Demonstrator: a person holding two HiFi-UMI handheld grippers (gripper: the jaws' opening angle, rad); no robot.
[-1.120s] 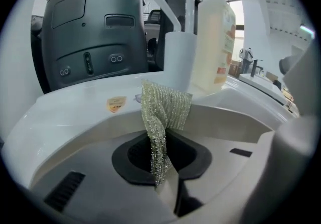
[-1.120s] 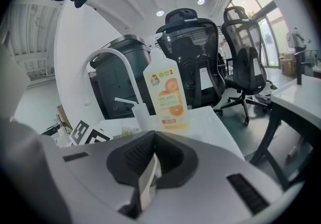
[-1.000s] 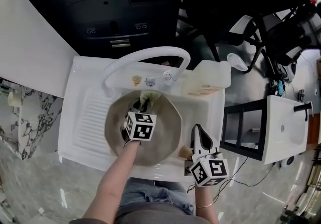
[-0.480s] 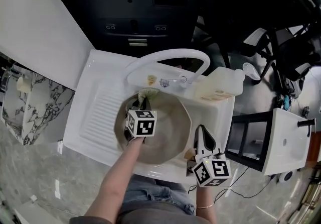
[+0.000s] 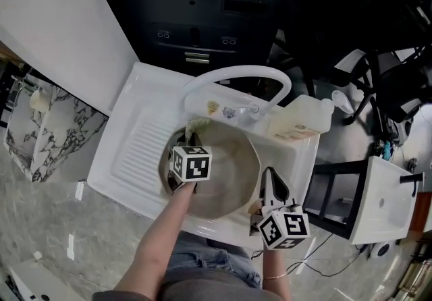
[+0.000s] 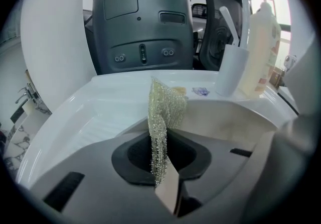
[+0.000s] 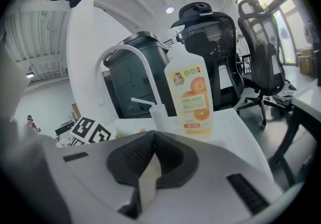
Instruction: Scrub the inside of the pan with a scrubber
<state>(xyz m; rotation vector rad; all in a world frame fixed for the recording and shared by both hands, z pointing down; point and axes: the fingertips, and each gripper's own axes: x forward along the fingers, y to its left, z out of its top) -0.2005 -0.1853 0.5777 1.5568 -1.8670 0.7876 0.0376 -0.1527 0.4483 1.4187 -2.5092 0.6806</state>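
A round grey pan (image 5: pixel 228 173) sits in the white sink's basin, and its inner wall (image 6: pixel 235 123) also shows in the left gripper view. My left gripper (image 5: pixel 192 138) reaches into the pan at its far left side. It is shut on a pale green-gold mesh scrubber (image 6: pixel 163 110), which stands up from the jaws (image 5: pixel 196 125) by the pan's far rim. My right gripper (image 5: pixel 269 177) is at the pan's near right edge, by the sink's front rim, with its jaws shut (image 7: pixel 148 170). Nothing shows between them. A brown handle stub (image 5: pixel 252 207) lies just left of it.
A white arched faucet (image 5: pixel 236 77) spans the back of the sink (image 5: pixel 135 151). A dish soap bottle (image 7: pixel 190 92) with oranges on its label lies at the back right (image 5: pixel 300 117). A ribbed drainboard is on the left. A black bin and office chairs stand behind.
The head view has shifted, so the sink sits further right and lower. The left gripper with the scrubber has slid slightly left inside the pan. The right gripper has stayed put.
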